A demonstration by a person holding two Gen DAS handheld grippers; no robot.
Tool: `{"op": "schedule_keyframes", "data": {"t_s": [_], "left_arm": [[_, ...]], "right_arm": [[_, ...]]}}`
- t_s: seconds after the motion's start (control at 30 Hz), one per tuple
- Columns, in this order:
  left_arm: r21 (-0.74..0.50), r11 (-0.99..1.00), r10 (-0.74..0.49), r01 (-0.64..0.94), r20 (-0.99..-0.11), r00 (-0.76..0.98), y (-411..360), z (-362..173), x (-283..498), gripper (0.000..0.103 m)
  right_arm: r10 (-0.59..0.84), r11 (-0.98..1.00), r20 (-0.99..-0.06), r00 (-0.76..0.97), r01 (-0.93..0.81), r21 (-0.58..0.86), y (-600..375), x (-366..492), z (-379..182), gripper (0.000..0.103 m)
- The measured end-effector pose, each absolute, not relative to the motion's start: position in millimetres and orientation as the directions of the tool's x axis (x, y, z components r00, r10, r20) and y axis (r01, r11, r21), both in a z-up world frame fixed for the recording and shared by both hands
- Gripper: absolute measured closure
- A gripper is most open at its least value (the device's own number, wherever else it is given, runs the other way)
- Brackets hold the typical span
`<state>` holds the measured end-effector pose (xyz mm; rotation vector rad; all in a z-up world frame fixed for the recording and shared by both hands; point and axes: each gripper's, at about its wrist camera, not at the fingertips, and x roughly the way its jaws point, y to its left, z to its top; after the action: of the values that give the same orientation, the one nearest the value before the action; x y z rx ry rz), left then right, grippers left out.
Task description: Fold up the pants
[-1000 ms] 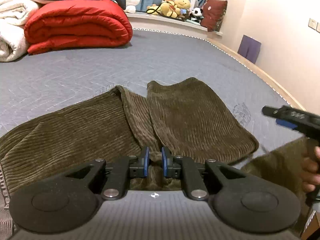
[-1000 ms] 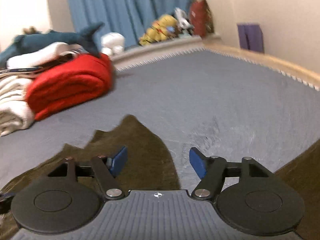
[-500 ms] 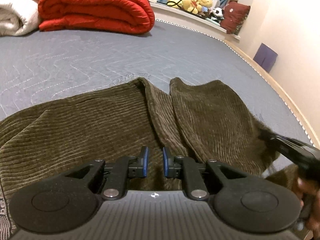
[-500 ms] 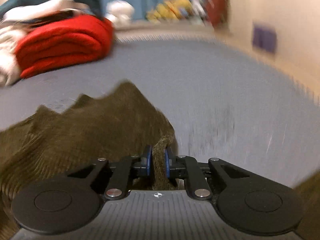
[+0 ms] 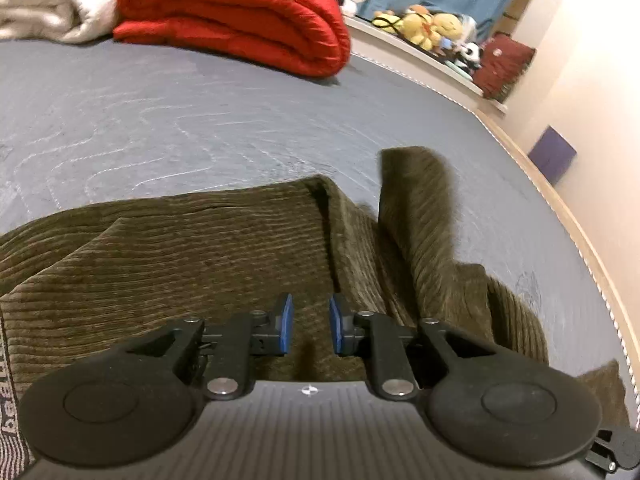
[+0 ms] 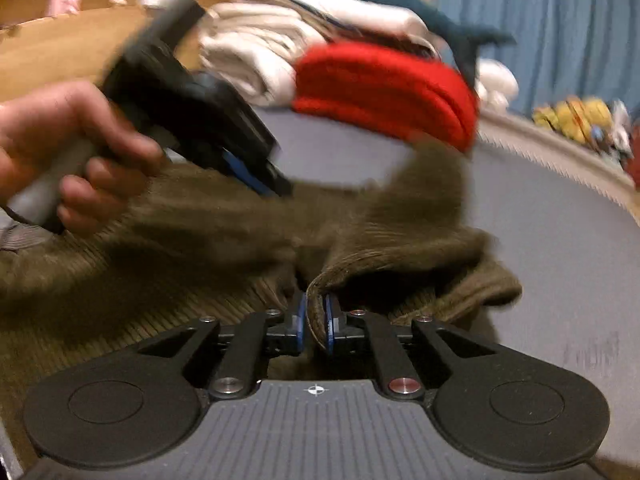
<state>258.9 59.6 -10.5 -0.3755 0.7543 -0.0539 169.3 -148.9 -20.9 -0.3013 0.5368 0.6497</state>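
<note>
Pinching the hem of the corduroy pants on the bed, your right gripper may lose it (thin bite); left gripper hovers slightly parted, empty.

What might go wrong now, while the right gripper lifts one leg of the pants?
1. The right gripper pinches only a thin hem edge of the pants, so the cloth may slip out.
2. The left gripper has a small gap between its pads; whether it holds cloth is unclear, so the pants may drag along.
3. The lifted leg looks bunched and may land creased.
</note>
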Motion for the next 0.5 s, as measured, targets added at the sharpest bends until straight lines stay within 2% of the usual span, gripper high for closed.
{"op": "schedule_keyframes", "data": {"t_s": [0.03,0.07,0.13,0.17,0.2,0.33,0.47,0.5], "left_arm": [[-0.361,0.928,-0.181,-0.095,-0.659,0.73,63,-10,259,0.081],[-0.368,0.924,-0.181,-0.102,-0.658,0.731,66,-9,260,0.081],[-0.38,0.918,-0.181,-0.113,-0.655,0.733,71,-8,261,0.08],[-0.383,0.916,-0.179,-0.118,-0.655,0.734,72,-7,261,0.079],[-0.385,0.915,-0.176,-0.124,-0.655,0.735,74,-7,261,0.078],[-0.39,0.909,-0.165,-0.146,-0.66,0.733,77,-7,261,0.077],[-0.389,0.91,-0.166,-0.144,-0.659,0.734,78,-5,262,0.075],[-0.386,0.911,-0.165,-0.142,-0.66,0.733,78,-5,262,0.074]], "right_arm": [[0.492,0.782,-0.562,0.665,-0.622,-0.052,-152,175,-19,0.089],[0.498,0.8,-0.558,0.664,-0.6,0.0,-156,181,-15,0.082],[0.508,0.833,-0.538,0.673,-0.543,0.107,-164,196,-3,0.053],[0.503,0.845,-0.535,0.679,-0.516,0.139,-169,203,1,0.03],[0.502,0.853,-0.538,0.677,-0.491,0.178,-173,215,6,0.019],[0.513,0.857,-0.585,0.628,-0.406,0.316,-185,265,4,0.02],[0.599,0.8,-0.658,0.456,-0.316,0.51,-185,310,-13,0.02],[0.597,0.802,-0.686,0.416,-0.287,0.524,-181,321,-18,0.027]]}}
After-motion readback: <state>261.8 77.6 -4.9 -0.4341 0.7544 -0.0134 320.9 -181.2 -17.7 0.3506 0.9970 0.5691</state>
